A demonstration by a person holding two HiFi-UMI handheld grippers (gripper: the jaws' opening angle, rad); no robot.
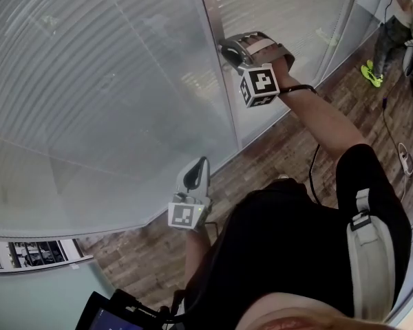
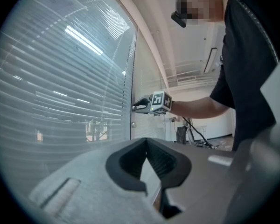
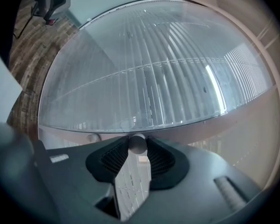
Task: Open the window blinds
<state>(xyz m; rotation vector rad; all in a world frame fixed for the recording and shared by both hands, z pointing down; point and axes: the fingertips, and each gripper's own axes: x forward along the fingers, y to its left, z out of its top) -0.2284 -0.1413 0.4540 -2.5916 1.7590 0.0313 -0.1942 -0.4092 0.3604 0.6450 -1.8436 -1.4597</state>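
Glass partition [image 1: 282, 19] w/ blinds [image 1: 89, 81] closed: tilt knob [image 3: 137, 143] is clamped by right gripper [image 1: 228, 49], presumably for twisting; left gripper [image 2: 147, 141] is shut, empty, parked low.

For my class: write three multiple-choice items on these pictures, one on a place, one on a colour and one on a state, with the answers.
1. Where is the right gripper?
A. Resting on a table.
B. Up at the frame beside the blinds.
C. Inside a drawer.

2. What colour is the floor?
A. Brown.
B. Green.
C. White.

3. How do the right gripper's jaws stand?
A. Wide apart and empty.
B. Shut on a cord.
C. Shut on a small round knob.

Answers:
1 B: the head view shows it held high against the frame.
2 A: brown wood-look planks show below the window.
3 C: the right gripper view shows the pads against the knob's sides.
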